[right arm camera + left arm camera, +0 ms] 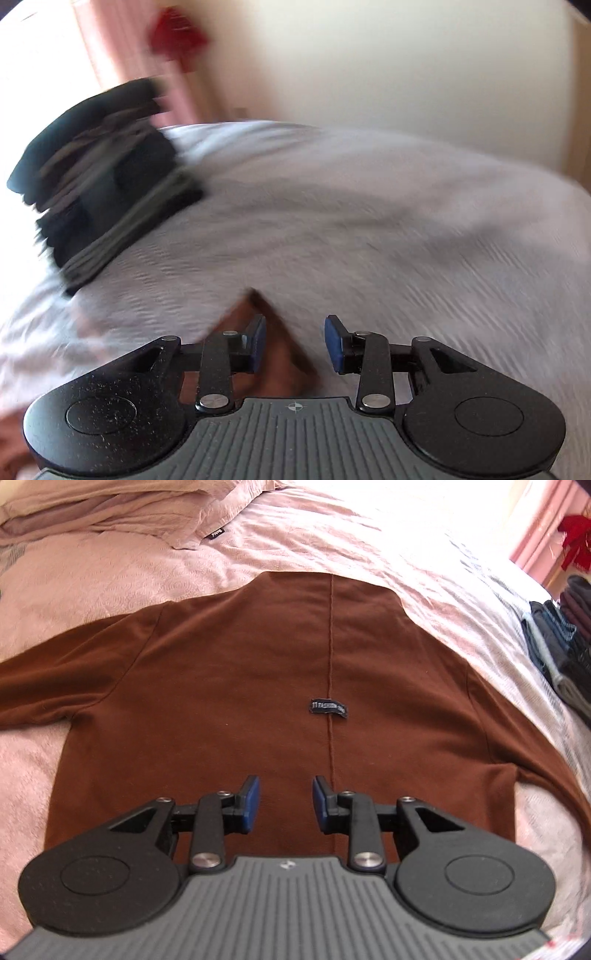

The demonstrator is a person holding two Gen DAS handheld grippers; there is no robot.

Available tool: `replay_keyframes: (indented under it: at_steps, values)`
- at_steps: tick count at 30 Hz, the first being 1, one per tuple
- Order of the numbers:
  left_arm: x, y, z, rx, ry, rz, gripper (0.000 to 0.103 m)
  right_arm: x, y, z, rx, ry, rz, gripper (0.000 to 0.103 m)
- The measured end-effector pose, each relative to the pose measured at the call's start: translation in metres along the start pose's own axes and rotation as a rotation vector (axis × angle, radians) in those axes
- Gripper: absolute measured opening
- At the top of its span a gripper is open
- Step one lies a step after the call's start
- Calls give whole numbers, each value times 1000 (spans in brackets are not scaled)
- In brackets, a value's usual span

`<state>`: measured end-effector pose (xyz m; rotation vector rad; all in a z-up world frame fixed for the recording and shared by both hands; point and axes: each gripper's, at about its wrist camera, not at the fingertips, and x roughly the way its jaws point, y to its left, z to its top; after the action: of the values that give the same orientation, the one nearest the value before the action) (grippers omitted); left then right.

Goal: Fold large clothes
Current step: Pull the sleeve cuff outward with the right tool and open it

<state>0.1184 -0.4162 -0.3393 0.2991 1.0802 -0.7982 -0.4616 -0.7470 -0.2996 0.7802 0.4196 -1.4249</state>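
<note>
Bed (92, 576) carries the brown shirt (240, 672), spread flat back-up for folding. Dark folded stack (99, 184) beyond the shirt's far side. My left gripper (285, 801) over its hem, part-open, empty; right gripper (295, 341) part-open, empty, above a brown corner.

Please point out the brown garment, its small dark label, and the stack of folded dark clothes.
brown garment (229, 686): left wrist view, flat back panel left of the centre seam.
dark label (328, 706): left wrist view, label's middle, on the seam.
stack of folded dark clothes (107, 177): right wrist view, blurred side of the pile.
</note>
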Motion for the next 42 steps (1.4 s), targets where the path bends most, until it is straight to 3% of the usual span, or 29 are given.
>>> replay_keyframes:
  at_steps: [3,8,9,10,13,16,19,21,24,26,27,29,32,35,37,39,40,42]
  values:
    - [0,3,0,-24,2,1,26,31,12,15,-88,116,50,33]
    - [-4,3,-3,-27,-5,6,26,61,9,29,-114,144,120,31]
    - [-4,3,-4,-26,-2,10,26,62,9,29,-141,142,132,21]
    - [-4,3,-5,-27,1,12,26,70,8,32,-168,148,153,1]
    - [-6,1,-9,-31,1,22,26,65,3,35,-166,85,194,1]
    - [-8,0,-11,-36,0,30,26,71,-6,47,-73,-4,198,1]
    - [-7,-4,-13,-32,0,37,26,98,3,52,-100,23,177,1]
    - [-8,-5,-14,-37,-1,38,26,124,7,52,-115,106,133,1]
    - [-11,-6,-16,-35,-1,44,26,135,2,57,-37,162,127,6]
    - [-15,-6,-17,-32,-3,50,26,113,-8,61,63,129,131,40]
    - [-17,-5,-19,-36,-3,55,26,97,-16,59,107,102,119,43]
    - [-21,-2,-21,-58,-2,64,26,60,-32,49,210,59,109,43]
    - [-26,0,-26,-87,0,65,26,27,-45,19,362,157,186,43]
    - [-28,-2,-29,-94,3,56,26,35,-42,-6,433,243,239,43]
    - [-30,-4,-30,-79,-4,49,26,50,-40,-14,486,241,246,43]
    - [-32,-6,-31,-70,-10,52,26,61,-40,-17,522,241,243,2]
    - [-34,-6,-31,-70,-11,52,26,61,-41,-18,553,257,257,0]
    - [-38,-5,-31,-68,-21,54,26,43,-44,-12,573,205,291,0]
